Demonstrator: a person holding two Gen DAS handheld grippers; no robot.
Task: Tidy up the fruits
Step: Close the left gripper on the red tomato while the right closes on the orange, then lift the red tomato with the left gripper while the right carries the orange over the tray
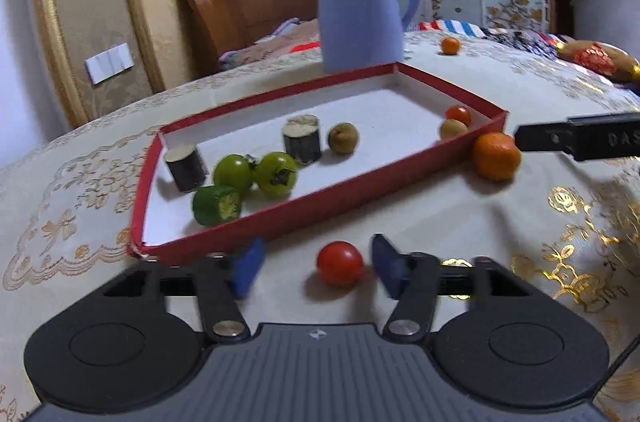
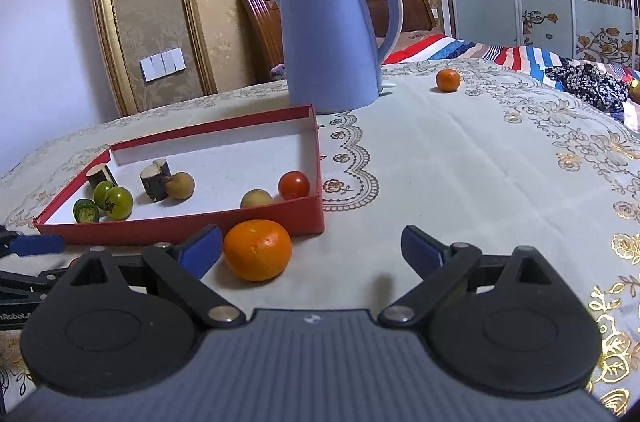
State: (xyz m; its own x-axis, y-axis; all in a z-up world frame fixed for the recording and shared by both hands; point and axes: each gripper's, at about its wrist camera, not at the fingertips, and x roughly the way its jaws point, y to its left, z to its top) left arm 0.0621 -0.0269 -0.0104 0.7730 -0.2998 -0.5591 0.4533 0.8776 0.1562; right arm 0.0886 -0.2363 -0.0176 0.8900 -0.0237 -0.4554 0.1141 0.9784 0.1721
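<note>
The left gripper (image 1: 316, 268) is low over the tablecloth (image 1: 460, 206) with a red tomato (image 1: 340, 263) between its blue fingers (image 1: 246, 270). The right finger looks very close to the tomato, but the blur makes contact hard to judge; a clear gap shows on the left side, so the jaws stand partly open and not pressing it. Only the left wrist view shows this tomato.

The right gripper (image 2: 312, 248) is spread wide and holds nothing. A big orange (image 2: 257, 249) sits just beside its left finger (image 2: 200, 248), close against the front wall of the red tray (image 2: 180, 228). From the left wrist view, the same orange sits at the tray's right corner, next to a black bar of the other tool with the letters "DAS" on it. In the right wrist view, "Robot" can be read on black gear at the left edge.

Inside the tray lie a cut green piece (image 2: 85, 211), two green tomatoes (image 2: 114, 200), two dark cut stubs (image 1: 302, 138), two brown round fruits (image 2: 180, 185) and a small red tomato (image 2: 294, 185).

Behind the tray stands a blue kettle (image 2: 330, 38). A small orange (image 2: 448, 80) lies far back on the cloth, well apart from the rest.
</note>
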